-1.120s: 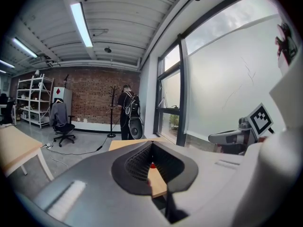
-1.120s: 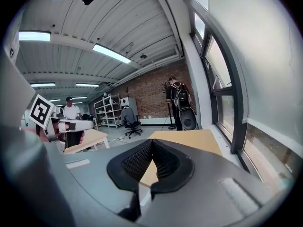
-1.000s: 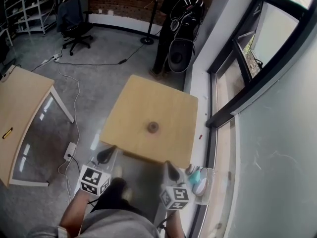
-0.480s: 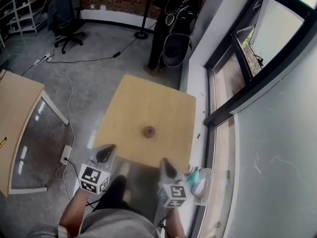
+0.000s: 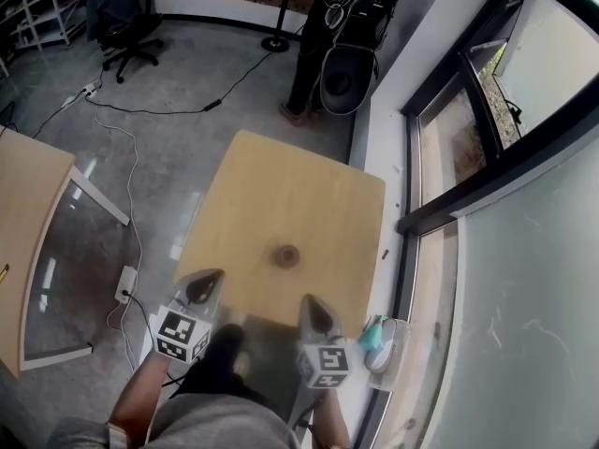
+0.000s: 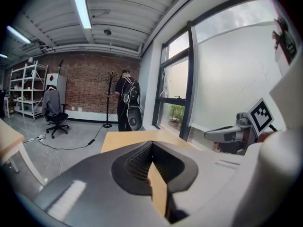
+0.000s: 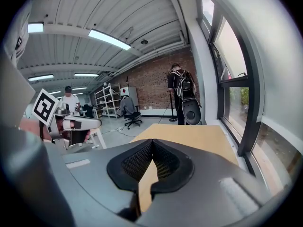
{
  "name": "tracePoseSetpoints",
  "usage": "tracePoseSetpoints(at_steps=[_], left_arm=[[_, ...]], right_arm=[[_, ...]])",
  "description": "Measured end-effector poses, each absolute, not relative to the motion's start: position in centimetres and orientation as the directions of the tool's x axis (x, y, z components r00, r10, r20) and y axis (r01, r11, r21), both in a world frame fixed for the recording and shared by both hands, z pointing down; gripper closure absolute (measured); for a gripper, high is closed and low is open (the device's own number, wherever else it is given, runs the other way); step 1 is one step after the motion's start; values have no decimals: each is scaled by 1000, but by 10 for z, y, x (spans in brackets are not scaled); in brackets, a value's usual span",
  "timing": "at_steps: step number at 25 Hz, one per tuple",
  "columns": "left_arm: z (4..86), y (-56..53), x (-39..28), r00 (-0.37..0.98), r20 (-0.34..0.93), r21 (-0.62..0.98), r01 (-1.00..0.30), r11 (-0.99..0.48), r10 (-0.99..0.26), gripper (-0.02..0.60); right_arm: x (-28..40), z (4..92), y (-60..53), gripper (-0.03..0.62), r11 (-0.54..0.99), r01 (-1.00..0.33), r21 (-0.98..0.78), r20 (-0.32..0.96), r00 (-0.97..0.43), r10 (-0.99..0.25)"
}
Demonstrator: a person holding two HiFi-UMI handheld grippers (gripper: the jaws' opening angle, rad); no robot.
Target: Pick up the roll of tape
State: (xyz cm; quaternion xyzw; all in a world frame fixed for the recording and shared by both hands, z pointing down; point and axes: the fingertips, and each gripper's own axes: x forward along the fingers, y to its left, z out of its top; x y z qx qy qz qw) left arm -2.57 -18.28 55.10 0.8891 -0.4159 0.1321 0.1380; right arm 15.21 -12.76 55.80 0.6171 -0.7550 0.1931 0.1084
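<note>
The tape (image 5: 286, 255) is a small dark ring lying flat on the worktop (image 5: 281, 185), about mid-width and a bit closer to the near edge than the far one, with nothing else around it. My guess is it handles easy: light, stiff enough not to squash, but the smooth outer wrap could be slick, and it'll probably skate on that wood if it gets nudged sideways. I'd come down with one jaw in the hole and one on the outside wall, or else pinch right across the ring if the opening allows. Right now it sits ahead of both grippers and between them, clearly nearer the right gripper (image 5: 314, 311), which hovers at the near edge, near the tape but not touching it. The left gripper (image 5: 205, 284) is off by the near left corner, well apart from it. Both have their jaws pressed together, tips meeting, nothing in them, so whichever goes in needs to spread first.
</note>
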Motion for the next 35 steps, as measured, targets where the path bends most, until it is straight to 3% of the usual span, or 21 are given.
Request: tracePoseSetpoints(at_steps=[18, 29, 32, 35], left_arm=[[628, -225, 17, 655, 468, 175, -727, -664, -593, 581], [648, -235, 20, 652, 493, 197, -729, -656, -576, 581], [647, -237, 17, 649, 495, 195, -731, -654, -578, 581], [649, -236, 13, 644, 495, 198, -737, -646, -583, 581]], right_arm=[[162, 644, -187, 582, 161, -968, -195, 534, -242, -810], [154, 681, -210, 580, 237, -956, -172, 586, -292, -755], [151, 688, -213, 526, 254, -956, -148, 609, -291, -738], [149, 698, -216, 523, 290, -950, -117, 632, -297, -716]])
